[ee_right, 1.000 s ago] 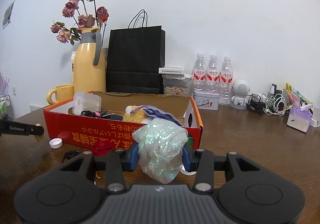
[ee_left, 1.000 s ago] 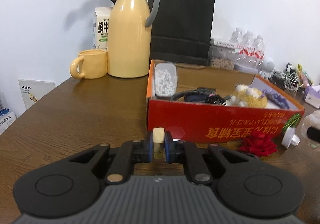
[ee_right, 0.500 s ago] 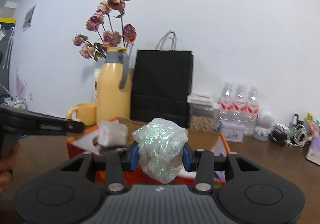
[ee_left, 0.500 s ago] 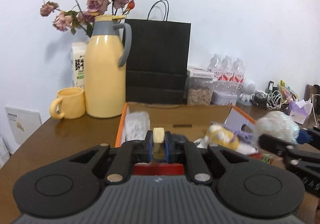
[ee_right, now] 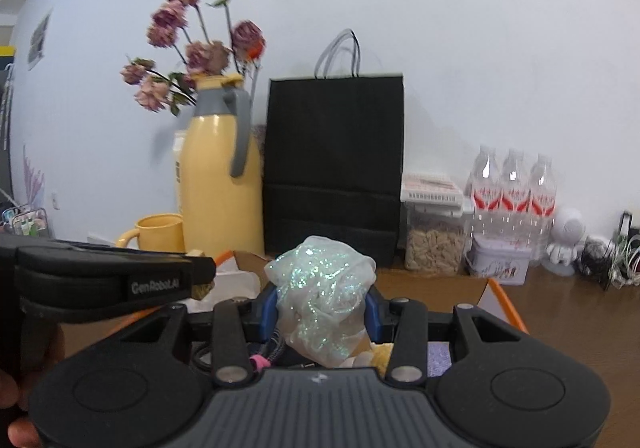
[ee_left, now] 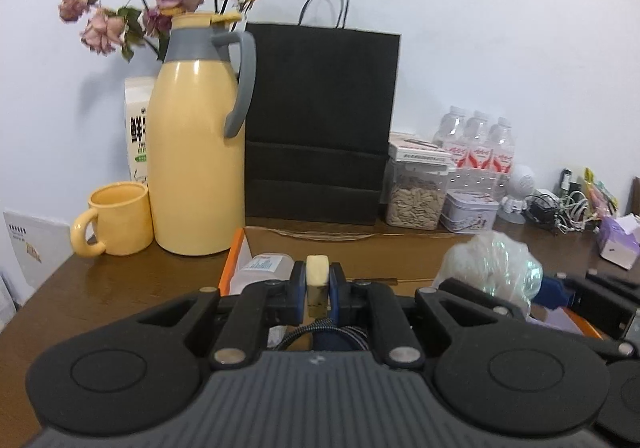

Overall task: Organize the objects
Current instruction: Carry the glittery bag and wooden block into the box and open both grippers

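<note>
- Glittery bag [ee_right: 320, 300]: a crumpled, translucent white pouch flecked with green-blue sparkle, bunched into a lump and pinched between the blue pads of the right tongs [ee_right: 320, 314]; it hangs above the open cardboard box [ee_right: 496, 290].
- In the left wrist view the same bag [ee_left: 490, 268] shows at the right, above the box's orange edge.
- Small cream block [ee_left: 317, 271]: pale yellow, rounded on top, with a darker tan part below, clamped upright in the left tongs [ee_left: 317, 288], whose blue pads press on both its sides; it is held over the near left part of the box [ee_left: 340, 252].
- Inside the box, below the tongs: a clear plastic container [ee_left: 262, 266] with a light blue label, dark braided cable [ee_left: 320, 328], something yellow and fuzzy [ee_right: 380, 356] and a purple patch [ee_right: 438, 356].
- The box has orange rims and plain brown inner walls, and sits on a dark wooden desk [ee_left: 120, 288].
- Behind it stand a yellow thermos jug [ee_left: 198, 168] with a grey handle, a yellow mug [ee_left: 116, 218], a black paper bag [ee_left: 320, 124], a jar of seeds [ee_left: 416, 192] and three water bottles [ee_left: 476, 144].
</note>
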